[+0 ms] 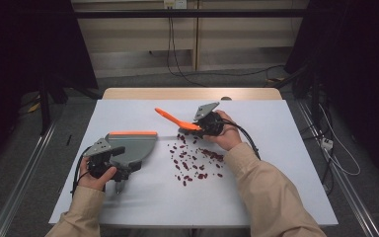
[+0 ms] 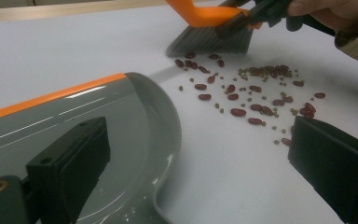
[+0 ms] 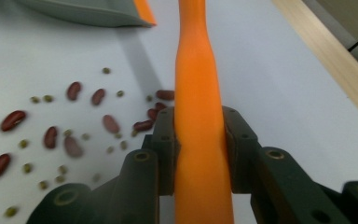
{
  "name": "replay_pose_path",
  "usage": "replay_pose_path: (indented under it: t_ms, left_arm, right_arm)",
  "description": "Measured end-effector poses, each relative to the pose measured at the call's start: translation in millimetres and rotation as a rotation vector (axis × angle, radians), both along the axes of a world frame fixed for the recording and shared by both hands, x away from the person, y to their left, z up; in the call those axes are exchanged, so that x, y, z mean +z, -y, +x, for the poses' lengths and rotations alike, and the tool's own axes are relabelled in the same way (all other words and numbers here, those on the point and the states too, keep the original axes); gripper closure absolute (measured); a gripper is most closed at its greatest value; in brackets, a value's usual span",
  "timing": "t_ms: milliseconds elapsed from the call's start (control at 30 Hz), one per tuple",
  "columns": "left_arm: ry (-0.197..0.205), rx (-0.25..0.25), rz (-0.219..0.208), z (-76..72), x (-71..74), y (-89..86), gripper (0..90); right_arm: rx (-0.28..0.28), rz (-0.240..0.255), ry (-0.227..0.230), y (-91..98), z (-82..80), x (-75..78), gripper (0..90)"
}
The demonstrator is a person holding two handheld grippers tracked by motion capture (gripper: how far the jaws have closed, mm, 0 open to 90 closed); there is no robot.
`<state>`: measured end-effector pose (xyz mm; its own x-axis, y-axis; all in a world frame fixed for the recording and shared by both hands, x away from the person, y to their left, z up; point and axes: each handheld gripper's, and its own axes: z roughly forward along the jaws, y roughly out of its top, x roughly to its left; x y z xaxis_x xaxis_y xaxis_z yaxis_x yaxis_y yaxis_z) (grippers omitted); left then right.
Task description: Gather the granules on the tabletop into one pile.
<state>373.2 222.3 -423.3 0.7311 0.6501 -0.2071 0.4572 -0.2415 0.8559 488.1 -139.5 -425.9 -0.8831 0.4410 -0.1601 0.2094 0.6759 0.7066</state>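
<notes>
My right gripper [image 1: 203, 127] is shut on the orange handle of a hand brush [image 1: 170, 116], [image 3: 198, 70]; both pads clamp the handle in the right gripper view. The grey bristles [image 2: 209, 39] touch the table at the far edge of scattered red beans and small green ones [image 1: 192, 158], [image 2: 251, 98], [image 3: 51, 135]. A grey dustpan [image 1: 135, 145] with an orange lip lies flat on the left, mouth toward the beans. My left gripper [image 1: 120, 168], [image 2: 196, 149] is open at its rear. One jaw is over the pan [image 2: 98, 107], the other over bare table.
A white sheet [image 1: 276, 163] covers the table, with a wooden strip [image 1: 192, 93] at the far edge. The beans lie between the pan and the right forearm. Cables trail over the floor behind and to the right [image 1: 335, 148].
</notes>
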Motion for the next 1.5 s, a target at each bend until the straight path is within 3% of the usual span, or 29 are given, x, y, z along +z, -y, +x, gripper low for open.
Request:
replay_pose_path:
  t_ms: [333, 667, 833, 1000, 1167, 1333, 1400, 1500]
  left_arm:
    - [0.000, 0.001, -0.006, 0.3, 0.3, 1.1, 5.4]
    - [0.002, -0.006, -0.009, 0.2, 1.1, 2.8, 5.4]
    - [0.002, -0.009, -0.013, 0.4, 1.3, 3.4, 5.4]
    - [-0.002, -0.002, -0.018, 1.1, 0.8, 3.2, 5.4]
    - [0.001, -0.007, -0.016, 1.2, 0.8, 2.8, 5.4]
    - [-0.003, -0.004, -0.019, 1.8, 0.6, 2.5, 5.4]
    - [-0.001, -0.005, -0.019, 2.1, 0.5, 1.8, 5.4]
    - [-0.002, 0.000, -0.022, 2.5, 0.2, 1.5, 5.4]
  right_arm:
    - [0.091, -0.018, -0.020, 10.7, -32.2, 3.8, 70.5]
    - [0.114, -0.002, -0.027, 15.4, -49.3, 10.8, 70.7]
    - [0.057, 0.071, 0.007, 18.7, -34.8, 21.0, 70.7]
    - [0.024, 0.078, 0.030, 6.9, -10.2, 21.8, 70.7]
    - [0.004, 0.070, 0.041, -12.2, 9.3, 12.1, 70.6]
    - [0.029, 0.030, 0.055, -25.7, 18.5, 0.5, 70.7]
    - [0.055, 0.046, 0.036, -28.5, 18.4, -2.8, 70.7]
    - [0.090, 0.024, 0.041, -31.5, 14.3, -2.3, 70.7]
